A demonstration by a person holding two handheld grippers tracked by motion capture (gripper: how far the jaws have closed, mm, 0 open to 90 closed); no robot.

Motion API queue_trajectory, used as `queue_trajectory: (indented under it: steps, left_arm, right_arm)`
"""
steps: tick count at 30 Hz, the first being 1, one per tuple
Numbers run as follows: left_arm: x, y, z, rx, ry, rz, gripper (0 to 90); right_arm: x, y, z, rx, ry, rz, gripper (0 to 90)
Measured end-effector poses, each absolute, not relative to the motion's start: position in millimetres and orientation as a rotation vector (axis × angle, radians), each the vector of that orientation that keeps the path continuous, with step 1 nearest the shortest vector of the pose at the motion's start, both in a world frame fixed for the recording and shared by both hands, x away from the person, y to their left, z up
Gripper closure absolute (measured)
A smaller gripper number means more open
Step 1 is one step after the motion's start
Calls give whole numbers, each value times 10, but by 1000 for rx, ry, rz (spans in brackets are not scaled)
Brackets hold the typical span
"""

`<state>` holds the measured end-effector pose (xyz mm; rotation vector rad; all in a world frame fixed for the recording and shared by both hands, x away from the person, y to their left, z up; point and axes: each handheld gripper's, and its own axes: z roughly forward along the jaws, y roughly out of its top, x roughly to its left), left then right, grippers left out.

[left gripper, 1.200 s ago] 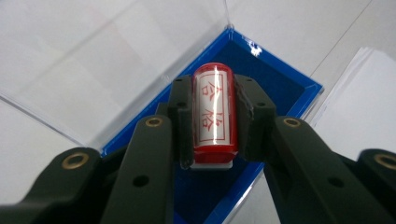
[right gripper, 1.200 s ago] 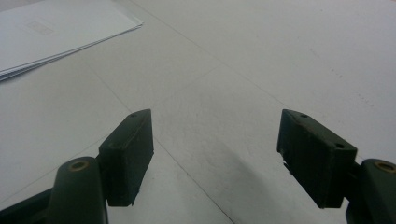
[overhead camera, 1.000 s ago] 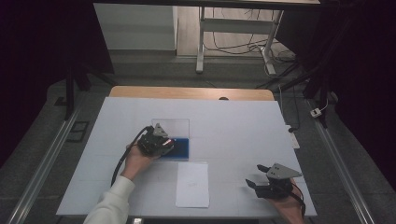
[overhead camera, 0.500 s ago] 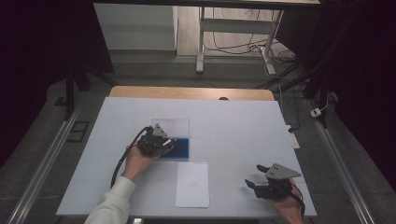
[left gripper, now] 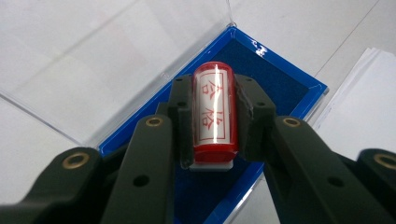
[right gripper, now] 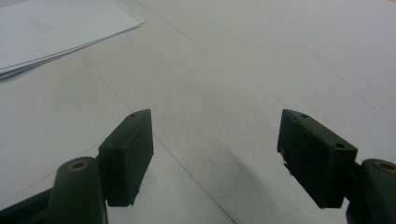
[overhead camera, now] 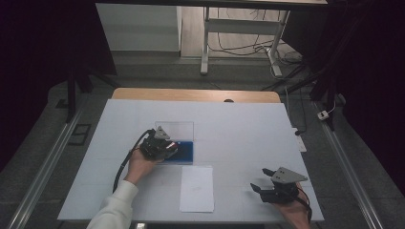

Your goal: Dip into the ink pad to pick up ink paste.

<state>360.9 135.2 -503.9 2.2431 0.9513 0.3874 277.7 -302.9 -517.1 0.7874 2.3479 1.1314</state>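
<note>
**Red stamp gripped over the blue ink pad**

The red stamp [left gripper: 215, 114] sits clamped between the jaws of my left gripper [left gripper: 212, 116], its label with red characters facing up at my camera and its white base toward me. It hangs over the blue ink pad [left gripper: 275, 88], whose clear lid [left gripper: 116, 60] lies folded open behind it. From above, my left gripper [overhead camera: 160, 145] is at the near-left edge of the pad [overhead camera: 184, 151], on the white table [overhead camera: 248, 129].

My right gripper [right gripper: 215, 154] is spread wide with nothing in it, resting near the table's front right corner [overhead camera: 277, 186], well apart from the work. The sheet of paper [overhead camera: 197, 188] lies just in front of the pad, between my two hands.

As I judge it, the step is inking the stamp before marking the paper. To do it well I would hold the grip firm so the barrel cannot roll, bring the stamp's face flat onto the felt, not tilted, and press evenly. Whether the face is touching the pad now, I cannot tell.
</note>
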Motion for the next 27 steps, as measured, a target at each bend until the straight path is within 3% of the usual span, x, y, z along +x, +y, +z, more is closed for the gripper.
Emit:
queue_trajectory:
  steps: [17, 27]
  left_arm:
    - [3587, 1386, -4959, 2188, 961, 370, 701]
    - [3377, 1540, -4430, 2006, 902, 416, 700]
  right_arm:
    - [2783, -3048, -5177, 778, 2357, 1119, 267]
    - [2779, -3074, -5166, 788, 2346, 1126, 267]
